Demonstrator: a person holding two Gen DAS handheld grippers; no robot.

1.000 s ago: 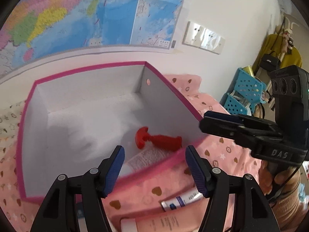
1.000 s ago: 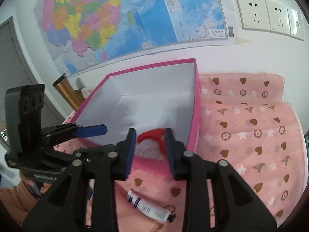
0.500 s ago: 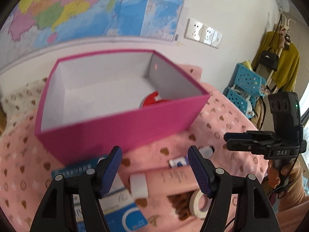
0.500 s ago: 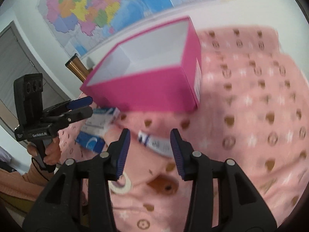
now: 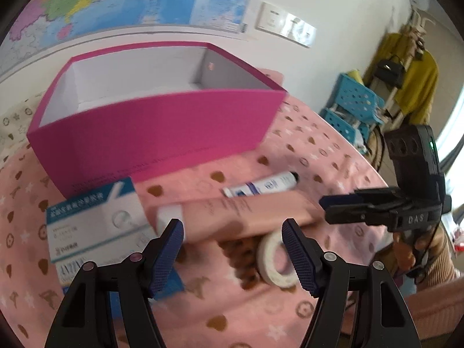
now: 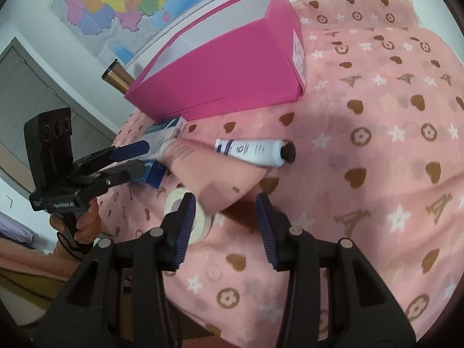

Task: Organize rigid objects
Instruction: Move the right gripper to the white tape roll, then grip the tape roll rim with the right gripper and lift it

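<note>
Both claws hover low over the pink cloth, wide open and empty. The left claw (image 5: 232, 249) sits above the pink tube (image 5: 240, 214) and tape roll (image 5: 275, 261); the right claw (image 6: 226, 220) faces the white tube (image 6: 252, 152). The magenta box (image 5: 156, 136) stands behind, with the blue carton (image 5: 95, 220) beside it.
</note>
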